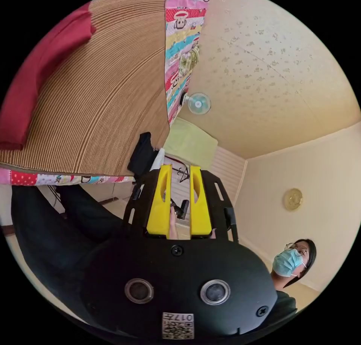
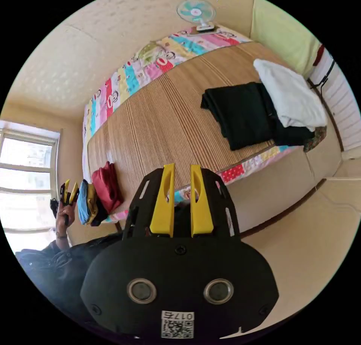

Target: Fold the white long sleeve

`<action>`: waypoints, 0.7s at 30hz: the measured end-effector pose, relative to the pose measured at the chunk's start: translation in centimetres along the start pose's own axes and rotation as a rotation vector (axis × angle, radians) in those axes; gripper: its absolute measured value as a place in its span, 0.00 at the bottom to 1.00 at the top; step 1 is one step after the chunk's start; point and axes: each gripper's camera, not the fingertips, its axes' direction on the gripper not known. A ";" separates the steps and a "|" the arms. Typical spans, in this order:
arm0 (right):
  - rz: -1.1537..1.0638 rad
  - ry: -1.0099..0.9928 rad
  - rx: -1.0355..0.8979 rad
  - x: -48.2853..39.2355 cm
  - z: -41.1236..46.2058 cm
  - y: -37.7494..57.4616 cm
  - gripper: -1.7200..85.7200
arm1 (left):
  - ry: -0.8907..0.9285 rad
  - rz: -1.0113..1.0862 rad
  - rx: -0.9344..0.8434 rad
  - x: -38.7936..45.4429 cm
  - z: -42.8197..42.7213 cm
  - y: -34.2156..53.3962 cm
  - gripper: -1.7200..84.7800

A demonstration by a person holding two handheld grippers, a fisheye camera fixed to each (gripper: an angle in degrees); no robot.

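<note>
The white long sleeve lies folded on a pile of black clothes at the woven bed mat's far end, its long axis running along the mat's short edge. No readable writing shows. The left gripper and right gripper stand parted, grasping nothing.

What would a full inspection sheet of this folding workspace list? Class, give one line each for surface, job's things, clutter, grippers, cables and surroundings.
Surface: brown striped mat over a patterned bedsheet.
Job's things: white garment lies bunched on a black clothes pile at the mat's end, not yet picked up.
Clutter: folded red cloth, blue and yellow items.
Grippers: left gripper and right gripper both empty, jaws apart, held off the bed.
Cables: nothing seen.
Surroundings: wall fan, window, green curtain, wall clock, a masked person.
</note>
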 end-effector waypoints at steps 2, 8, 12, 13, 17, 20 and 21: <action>-0.069 0.087 0.298 -1.4 -5.8 2.7 0.05 | -0.008 0.014 -0.049 0.7 3.6 -0.9 0.11; -0.058 0.223 0.893 1.2 -11.1 6.5 0.03 | -0.086 0.079 -0.189 1.4 16.3 -3.3 0.11; 0.080 0.112 0.551 8.2 -10.4 0.8 0.03 | -0.037 -0.052 -0.237 -1.3 25.1 -5.0 0.11; 0.075 0.087 0.517 9.1 -10.2 0.1 0.03 | 0.004 -0.090 -0.245 -2.0 27.5 -5.3 0.11; 0.149 0.044 0.368 15.5 -8.0 -4.9 0.05 | 0.106 -0.206 -0.240 -4.0 33.3 -7.1 0.11; 0.196 0.012 0.275 19.2 -6.6 -10.1 0.09 | 0.197 -0.280 -0.154 -5.2 35.9 -8.8 0.11; 0.195 0.017 0.250 20.2 -6.2 -12.4 0.11 | 0.213 -0.290 -0.122 -5.3 36.6 -9.5 0.11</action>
